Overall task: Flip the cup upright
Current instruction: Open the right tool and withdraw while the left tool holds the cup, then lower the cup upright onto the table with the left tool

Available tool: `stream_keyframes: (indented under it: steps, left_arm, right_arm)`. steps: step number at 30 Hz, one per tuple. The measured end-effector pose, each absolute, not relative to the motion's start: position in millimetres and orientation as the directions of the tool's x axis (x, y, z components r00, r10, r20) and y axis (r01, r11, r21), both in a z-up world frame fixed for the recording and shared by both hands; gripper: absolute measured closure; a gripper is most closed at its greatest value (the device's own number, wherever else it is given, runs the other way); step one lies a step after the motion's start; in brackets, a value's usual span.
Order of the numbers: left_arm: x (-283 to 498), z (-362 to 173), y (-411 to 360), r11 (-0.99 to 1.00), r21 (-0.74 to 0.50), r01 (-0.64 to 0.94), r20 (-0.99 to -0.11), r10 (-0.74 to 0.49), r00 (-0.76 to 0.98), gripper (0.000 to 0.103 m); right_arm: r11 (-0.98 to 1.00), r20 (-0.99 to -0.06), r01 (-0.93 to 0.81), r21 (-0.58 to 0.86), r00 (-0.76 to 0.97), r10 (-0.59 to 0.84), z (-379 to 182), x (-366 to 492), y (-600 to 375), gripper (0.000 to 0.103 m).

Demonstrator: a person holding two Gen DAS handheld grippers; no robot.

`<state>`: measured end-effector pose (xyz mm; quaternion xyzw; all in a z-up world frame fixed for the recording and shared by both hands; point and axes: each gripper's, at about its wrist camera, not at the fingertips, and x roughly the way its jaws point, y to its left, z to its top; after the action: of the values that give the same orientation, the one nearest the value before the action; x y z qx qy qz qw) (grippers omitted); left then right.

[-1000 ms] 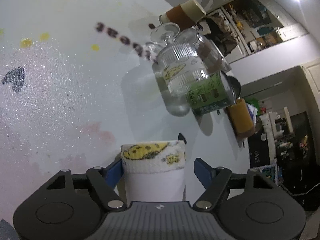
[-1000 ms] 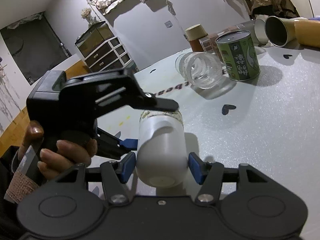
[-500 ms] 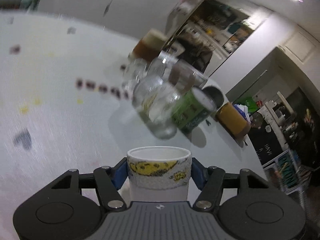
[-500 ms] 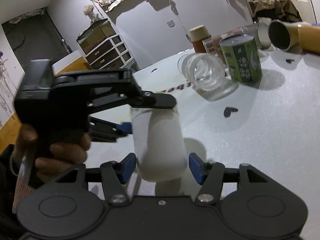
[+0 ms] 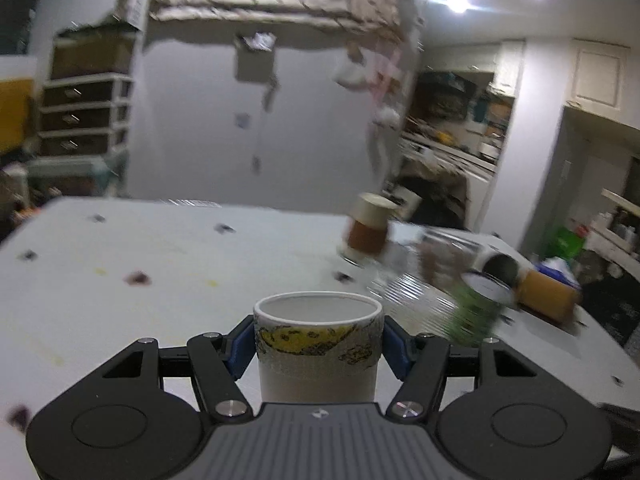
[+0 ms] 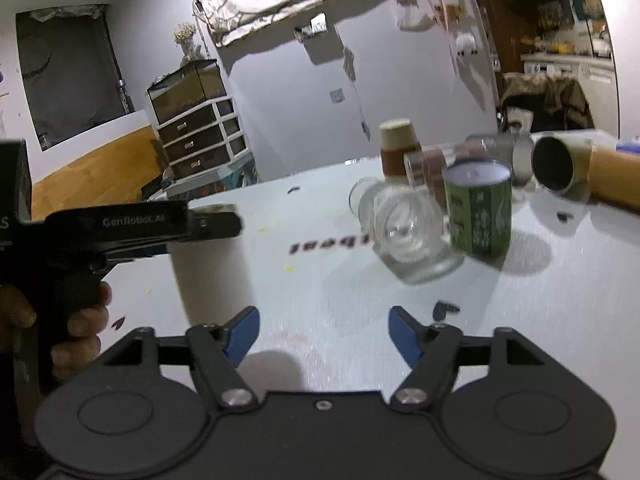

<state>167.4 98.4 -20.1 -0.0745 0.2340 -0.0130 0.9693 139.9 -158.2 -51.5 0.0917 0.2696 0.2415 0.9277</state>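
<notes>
A white paper cup with a yellow print band near its rim stands upright, mouth up, between the blue pads of my left gripper, which is shut on it. In the right wrist view the same cup shows as a white cylinder at the left, held near its rim by the black left gripper in a hand. My right gripper is open and empty, its fingers apart over the white table, to the right of the cup.
On the table's right side lie a clear glass jar on its side, a green can, a brown cup with a cream lid, another glass and a brown tube. Drawers stand beyond the table's far edge.
My left gripper has turned the cup from lying to upright. My right gripper has let go of the cup's base and moved right; its fingers now stand wide apart.
</notes>
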Motion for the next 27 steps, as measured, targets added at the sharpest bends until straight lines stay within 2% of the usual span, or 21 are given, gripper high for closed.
stream_keyframes:
  steps: [2,6,12,19,27]
  left_arm:
    - [172.2,-16.3,114.7,0.991,-0.123,-0.052,-0.432,-0.006,0.902,0.039]
    - [192.8,-10.1,150.7,0.985,-0.095,-0.142,-0.405,0.092,0.910,0.039]
    - [231.5,-6.3,202.2,0.959,-0.142,-0.245,-0.424,0.164,0.890,0.039]
    - [269.2,-11.5,229.5,0.936,-0.087,-0.341,-0.379,0.286,0.880,0.039]
    - [295.5,-33.2,261.4,0.906,-0.072,-0.417,-0.383,0.361,0.850,0.039]
  right_arm:
    - [0.873,-0.437,-0.399,0.281,0.757,0.486,-47.9,137.4,-153.7,0.016]
    - [0.877,-0.415,-0.412,0.246,0.773,0.479,-42.8,133.2,-144.3,0.014]
    - [0.880,-0.421,-0.414,0.232,0.773,0.475,-42.9,132.5,-134.5,0.013]
    - [0.883,-0.434,-0.415,0.221,0.769,0.470,-43.9,135.2,-126.1,0.013]
    - [0.884,-0.434,-0.415,0.214,0.771,0.467,-43.9,134.7,-123.5,0.013]
